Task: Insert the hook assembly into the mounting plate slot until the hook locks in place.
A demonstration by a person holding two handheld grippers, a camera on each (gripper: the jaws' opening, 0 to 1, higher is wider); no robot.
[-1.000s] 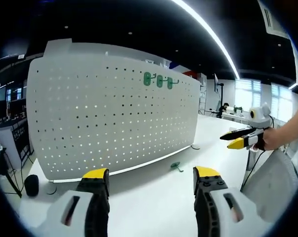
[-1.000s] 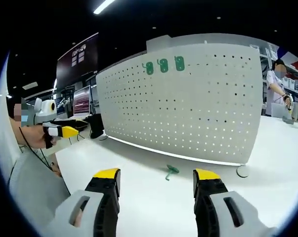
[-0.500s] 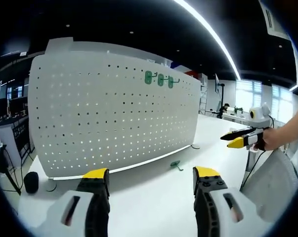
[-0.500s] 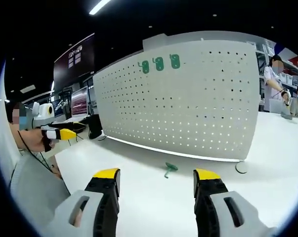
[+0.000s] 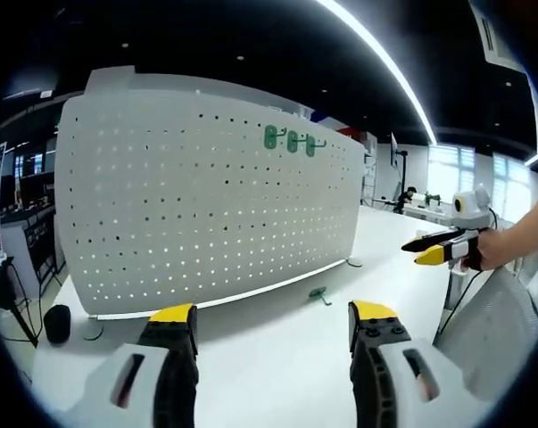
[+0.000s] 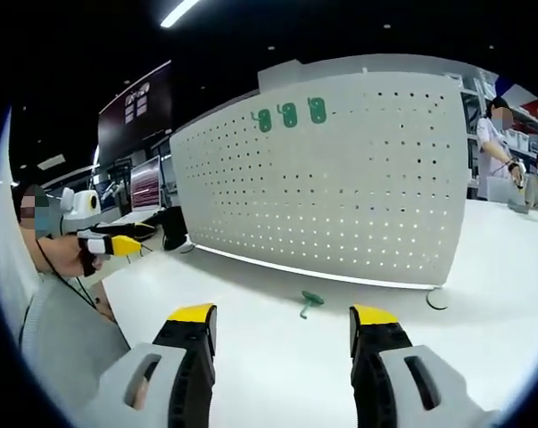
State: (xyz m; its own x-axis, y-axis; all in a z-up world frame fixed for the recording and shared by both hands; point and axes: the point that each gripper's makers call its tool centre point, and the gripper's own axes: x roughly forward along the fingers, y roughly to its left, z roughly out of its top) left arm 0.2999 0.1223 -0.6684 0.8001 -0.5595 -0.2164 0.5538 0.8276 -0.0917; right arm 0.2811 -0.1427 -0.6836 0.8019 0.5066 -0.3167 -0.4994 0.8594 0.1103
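— Green hook (image 5: 319, 294) lies flat on the white counter (image 5: 277, 366), just in front of the big board with holes (image 5: 206, 205). Can you see it?

— Yes. It sits near the bottom edge of the board, and nothing is touching it. Three more green hooks (image 5: 288, 141) already hang high up on the board.

— Which gripper is nearer to it?

— I think the right gripper (image 6: 282, 325). In the right gripper view the hook (image 6: 310, 302) lies straight ahead, between the two yellow-tipped jaws and a little past them. In the left gripper view it lies ahead too, but off to the right side.

— Which way does the hook point?

— Its long part seems to point toward the person and away from the board. It is too small to tell more.

— Are the grippers holding anything?

— No. The right gripper is spread wide and empty. The left gripper (image 5: 273, 325) is spread wide and empty too.

— So what comes next?

— My guess is the right gripper goes forward and down to pinch the hook.
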